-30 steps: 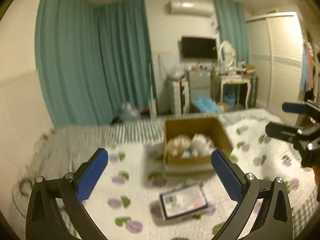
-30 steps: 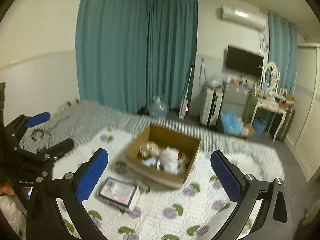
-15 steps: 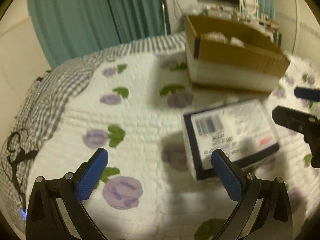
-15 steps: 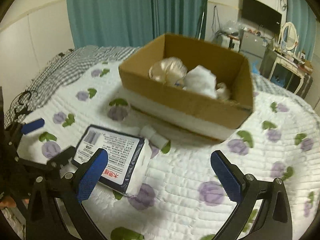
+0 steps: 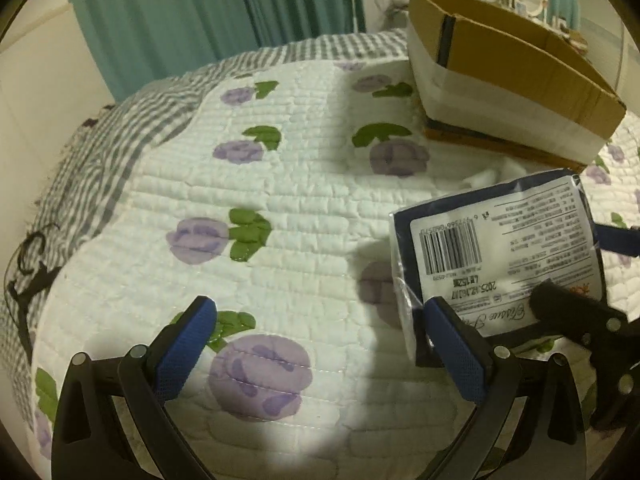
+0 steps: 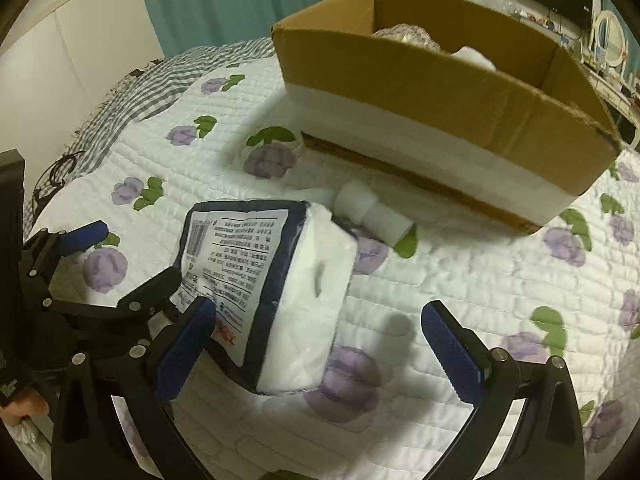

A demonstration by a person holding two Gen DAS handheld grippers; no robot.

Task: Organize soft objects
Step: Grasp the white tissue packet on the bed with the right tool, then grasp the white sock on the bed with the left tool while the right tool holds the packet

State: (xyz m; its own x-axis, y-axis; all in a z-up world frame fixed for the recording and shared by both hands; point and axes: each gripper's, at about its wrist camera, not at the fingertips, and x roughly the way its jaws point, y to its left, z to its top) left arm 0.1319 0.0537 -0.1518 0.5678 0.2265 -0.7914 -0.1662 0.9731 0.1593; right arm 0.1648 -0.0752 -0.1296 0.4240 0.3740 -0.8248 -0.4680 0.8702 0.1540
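Note:
A plastic-wrapped tissue pack (image 6: pixel 272 280) (image 5: pixel 500 248) lies label-up on the flowered quilt. My right gripper (image 6: pixel 318 344) is open, low over the bed, with the pack between its fingers and nearest the left pad (image 6: pixel 184 348). My left gripper (image 5: pixel 320 344) is open over bare quilt, its right pad (image 5: pixel 456 352) at the pack's near corner. The cardboard box (image 6: pixel 440 92) (image 5: pixel 520 60) stands behind, with a brownish plush (image 6: pixel 404 34) and something white (image 6: pixel 472 54) inside. A small white roll (image 6: pixel 372 212) lies between pack and box.
A grey checked blanket (image 5: pixel 120 128) covers the bed's left side, with a black cable (image 5: pixel 32 264) on it. Teal curtains (image 5: pixel 200 8) hang behind the bed. A hand (image 6: pixel 24 404) shows at the lower left of the right wrist view.
Both grippers have come down from a high view of the room to just above the quilt and closed in on the tissue pack. Both stay open.

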